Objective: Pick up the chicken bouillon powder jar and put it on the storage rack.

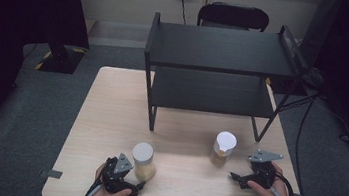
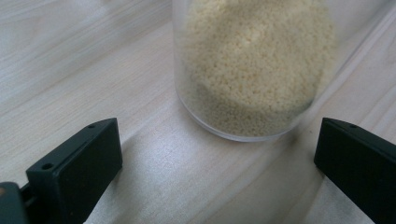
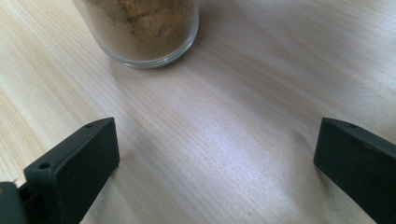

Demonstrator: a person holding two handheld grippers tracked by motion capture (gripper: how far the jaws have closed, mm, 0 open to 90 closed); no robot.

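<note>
Both tongs, left (image 1: 140, 187) and right (image 1: 231, 175), gape before their jars: grain jar (image 2: 252, 70), spice jar (image 3: 140, 28); next, advance and clamp

- In the left gripper view, the pale-grain jar (image 2: 252, 65) is cut off by the top edge, its lid unseen.
- In the right gripper view, the brown-powder jar (image 3: 140, 28) shows its base alone at the upper left.
- In the high view, the chair (image 1: 233, 17) behind the shelf (image 1: 221, 48) is mostly hidden.
</note>
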